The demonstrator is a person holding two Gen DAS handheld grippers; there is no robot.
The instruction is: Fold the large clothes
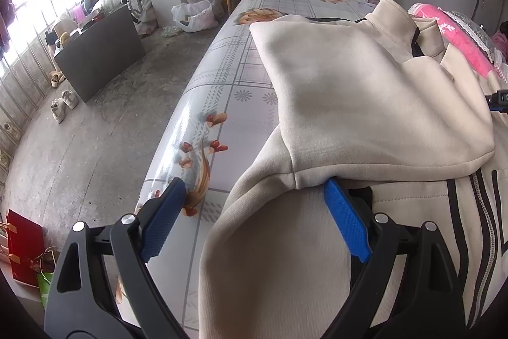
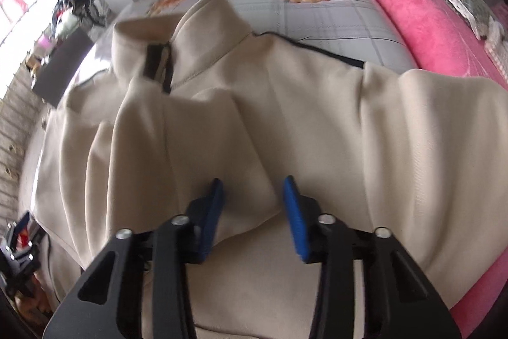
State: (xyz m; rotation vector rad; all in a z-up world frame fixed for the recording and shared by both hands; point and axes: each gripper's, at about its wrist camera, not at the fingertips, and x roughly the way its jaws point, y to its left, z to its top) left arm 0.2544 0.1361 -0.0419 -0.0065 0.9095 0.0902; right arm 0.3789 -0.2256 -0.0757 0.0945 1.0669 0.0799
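**Handling the jacket: grip points and fabric behaviour**

The cream jacket [image 1: 365, 91] lies on the bed [image 1: 228, 78], collar toward the far end, with one sleeve folded across the body. A pink blanket [image 2: 438, 30] sits just beside it.

The fabric appears to be thick fleece: soft, limp and fairly weighty for clothing. It is likely to sag and drag when lifted from one point, but should not slip easily between ribbed pads.

The left gripper [image 1: 254, 208] stands wide apart, holding nothing; its fingers straddle the shoulder area near the sleeve seam. The right gripper [image 2: 252, 205] is partly closed around a raised fold of cloth; whether the pads actually pinch it cannot be told.

Recommended hold: seams, hems or doubled folds, using both grippers spaced apart. Avoid the zipper.
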